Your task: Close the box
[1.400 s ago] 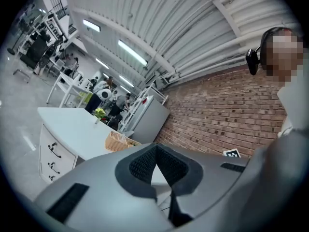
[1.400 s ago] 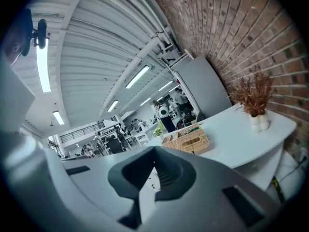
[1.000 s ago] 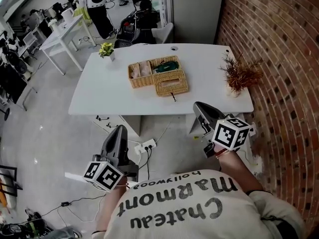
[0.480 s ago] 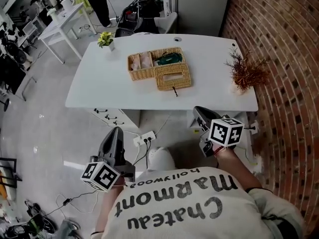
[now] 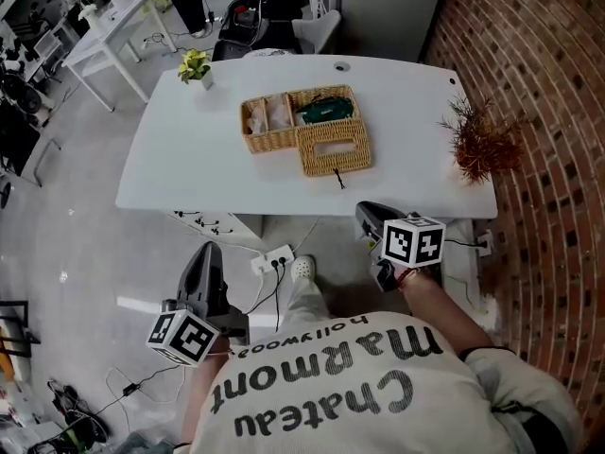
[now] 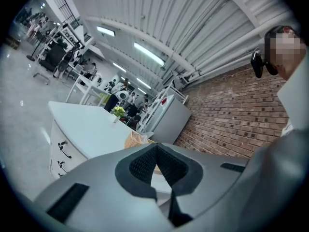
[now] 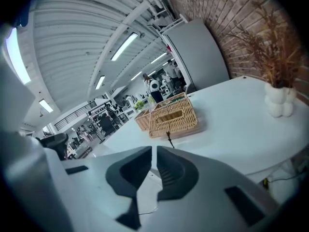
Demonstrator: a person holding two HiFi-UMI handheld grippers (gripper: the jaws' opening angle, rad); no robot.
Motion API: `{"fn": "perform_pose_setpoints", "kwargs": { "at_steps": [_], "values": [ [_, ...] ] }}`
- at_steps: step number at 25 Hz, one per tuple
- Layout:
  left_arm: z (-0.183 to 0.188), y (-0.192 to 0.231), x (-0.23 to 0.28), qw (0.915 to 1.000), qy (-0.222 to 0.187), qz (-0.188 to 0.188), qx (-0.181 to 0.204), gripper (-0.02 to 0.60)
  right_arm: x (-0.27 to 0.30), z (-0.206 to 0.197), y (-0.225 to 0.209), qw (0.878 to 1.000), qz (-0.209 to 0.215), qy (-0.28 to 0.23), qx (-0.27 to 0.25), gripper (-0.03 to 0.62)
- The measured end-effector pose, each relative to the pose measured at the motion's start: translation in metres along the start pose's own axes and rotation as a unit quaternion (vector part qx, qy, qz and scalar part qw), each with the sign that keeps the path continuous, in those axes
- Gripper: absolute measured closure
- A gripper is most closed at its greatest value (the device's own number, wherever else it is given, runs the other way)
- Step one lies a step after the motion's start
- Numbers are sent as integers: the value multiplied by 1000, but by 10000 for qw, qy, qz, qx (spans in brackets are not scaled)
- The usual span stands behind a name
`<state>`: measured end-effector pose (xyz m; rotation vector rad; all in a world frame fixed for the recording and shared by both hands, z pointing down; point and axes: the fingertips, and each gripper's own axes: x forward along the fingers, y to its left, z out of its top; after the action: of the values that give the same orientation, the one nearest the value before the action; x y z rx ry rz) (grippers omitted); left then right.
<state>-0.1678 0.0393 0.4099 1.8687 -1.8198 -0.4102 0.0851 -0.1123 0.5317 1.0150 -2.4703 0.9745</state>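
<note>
Lowered since earlier, both grippers are empty. The wicker box [image 5: 333, 149] is found ahead of the nearer right gripper [image 5: 369, 218], jaws just opening a crack; the left gripper [image 5: 206, 256] is held shut.

Beige lettered shirt [image 5: 359, 395], grey tongs [image 5: 209, 250], b/w cubes [image 5: 413, 241]

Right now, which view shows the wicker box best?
Head view: the wicker box is seen whole from above, its open compartments and covered section clear. The right gripper view shows it low and side-on, mostly its near wall. The left gripper view shows only a sliver of it.
</note>
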Motion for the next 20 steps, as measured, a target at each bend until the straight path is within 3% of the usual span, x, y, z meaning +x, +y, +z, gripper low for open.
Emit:
{"fn": "perform_pose_setpoints", "kwargs": {
  "at_steps": [13,17,20],
  "values": [
    [22,51,53,9996,165,211,-111,581,93,9,-39,9961,-523,706,61,410],
    [24,61,65,9994,228,241,-121,581,111,4,-45,9938,-690,870,12,410],
    [25,67,71,9992,264,278,-136,581,119,2,-45,9928,-699,968,-17,484]
  ]
}}
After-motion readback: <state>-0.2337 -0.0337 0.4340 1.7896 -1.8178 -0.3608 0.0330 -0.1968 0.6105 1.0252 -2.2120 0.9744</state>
